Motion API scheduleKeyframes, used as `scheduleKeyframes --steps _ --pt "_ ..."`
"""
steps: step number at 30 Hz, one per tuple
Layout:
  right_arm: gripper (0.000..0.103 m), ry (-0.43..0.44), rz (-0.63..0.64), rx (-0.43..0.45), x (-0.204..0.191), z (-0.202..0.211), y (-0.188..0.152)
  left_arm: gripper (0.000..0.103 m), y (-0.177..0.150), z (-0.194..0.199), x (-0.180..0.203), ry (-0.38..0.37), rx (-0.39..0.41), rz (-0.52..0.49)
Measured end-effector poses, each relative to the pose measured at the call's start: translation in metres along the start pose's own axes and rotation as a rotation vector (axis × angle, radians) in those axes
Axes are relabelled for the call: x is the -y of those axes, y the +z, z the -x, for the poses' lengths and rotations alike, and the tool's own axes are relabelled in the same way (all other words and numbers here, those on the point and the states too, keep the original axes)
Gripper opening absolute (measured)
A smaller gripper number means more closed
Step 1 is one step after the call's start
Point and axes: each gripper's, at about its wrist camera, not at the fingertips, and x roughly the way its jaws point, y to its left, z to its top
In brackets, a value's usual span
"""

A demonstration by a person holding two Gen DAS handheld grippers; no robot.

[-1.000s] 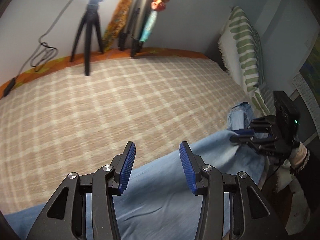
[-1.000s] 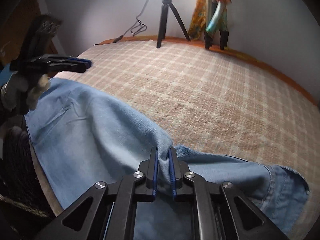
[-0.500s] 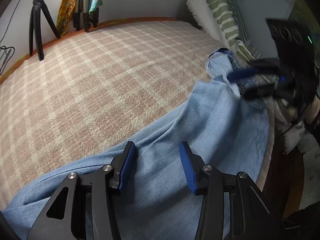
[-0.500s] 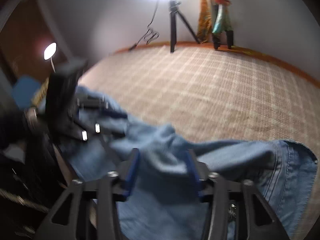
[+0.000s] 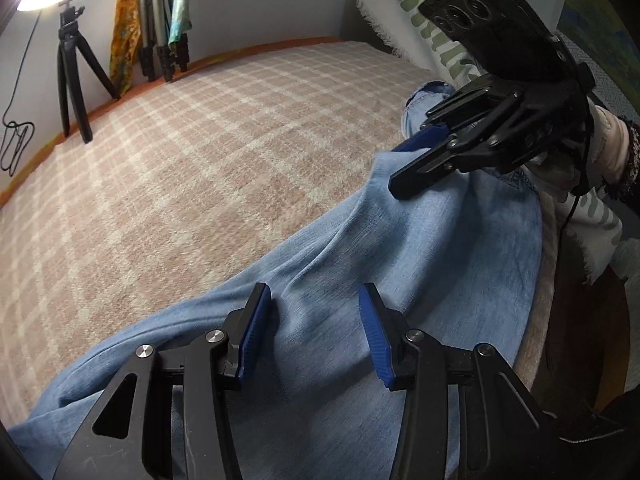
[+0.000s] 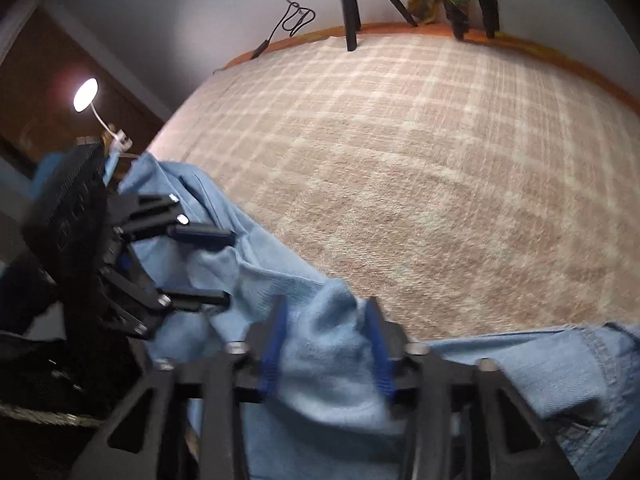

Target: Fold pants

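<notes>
Lying lengthwise along bed's near edge, pants (image 5: 400,264) (rumpled)

Rumpled light-blue pants (image 5: 420,264) on plaid bedcover (image 5: 208,160)

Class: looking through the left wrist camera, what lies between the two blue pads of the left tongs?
Only pale blue pants fabric, lying beneath the open left tongs; nothing else, and the pads aren't pinching it.

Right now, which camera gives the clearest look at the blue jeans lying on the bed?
The left wrist view: the jeans spread sharply across the checked blanket. The right wrist view shows them blurred, bunched between the closing right gripper jaws.
</notes>
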Motion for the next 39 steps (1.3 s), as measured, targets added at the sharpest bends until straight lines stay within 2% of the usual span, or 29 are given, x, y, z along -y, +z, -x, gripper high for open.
scheduleKeyframes --steps 4,7,10,12,14,18,19,20,21,23,24,26,28,30,31,32,34,36,39 --pt "0.013 -0.091 0.092 0.073 -0.017 0.016 -0.001 0.044 -0.007 0.039 -0.016 0.035 0.07 0.031" --pt "0.011 -0.173 0.132 0.165 -0.019 0.035 0.008 0.044 -0.018 0.071 -0.042 0.093 0.116 0.075" --pt "0.01 -0.273 0.17 0.252 -0.018 0.043 0.025 0.044 -0.033 0.086 -0.071 0.154 0.121 0.14" --pt "0.009 -0.322 0.196 0.277 -0.012 0.037 0.04 0.044 -0.044 0.085 -0.092 0.179 0.102 0.198" --pt "0.008 -0.385 0.22 0.251 -0.001 0.019 0.055 0.044 -0.051 0.077 -0.104 0.196 0.078 0.225" --pt "0.008 -0.427 0.216 0.131 0.021 -0.024 0.063 0.044 -0.061 0.057 -0.12 0.229 0.03 0.25" --pt "0.013 -0.422 0.195 0.12 0.027 -0.028 0.062 0.044 -0.064 0.053 -0.123 0.225 0.025 0.26" --pt "0.024 -0.425 0.167 0.133 0.032 -0.023 0.06 0.044 -0.065 0.05 -0.123 0.224 0.029 0.262" --pt "0.028 -0.406 0.11 0.163 0.038 -0.012 0.06 0.044 -0.065 0.05 -0.122 0.226 0.034 0.257" --pt "0.045 -0.369 0.029 0.243 0.047 0.015 0.053 0.045 -0.064 0.051 -0.119 0.231 0.034 0.245" --pt "0.049 -0.372 -0.01 0.29 0.052 0.031 0.046 0.044 -0.065 0.054 -0.118 0.227 0.038 0.244" --pt "0.059 -0.388 -0.118 0.369 0.067 0.066 0.023 0.044 -0.067 0.055 -0.118 0.224 0.042 0.244" --pt "0.059 -0.393 -0.241 0.435 0.088 0.1 -0.009 0.044 -0.068 0.054 -0.118 0.224 0.049 0.244" --pt "0.064 -0.42 -0.352 0.471 0.11 0.127 -0.041 0.044 -0.069 0.055 -0.118 0.225 0.054 0.244" --pt "0.075 -0.429 -0.422 0.487 0.127 0.139 -0.057 0.044 -0.069 0.055 -0.119 0.225 0.058 0.246" --pt "0.081 -0.418 -0.475 0.502 0.141 0.148 -0.071 0.045 -0.069 0.055 -0.119 0.225 0.059 0.247" --pt "0.082 -0.363 -0.597 0.515 0.176 0.159 -0.098 0.045 -0.07 0.055 -0.119 0.225 0.064 0.249" --pt "0.083 -0.33 -0.666 0.489 0.198 0.157 -0.111 0.045 -0.069 0.055 -0.118 0.228 0.067 0.248" --pt "0.083 -0.225 -0.704 0.456 0.219 0.141 -0.12 0.045 -0.069 0.054 -0.119 0.234 0.067 0.241"
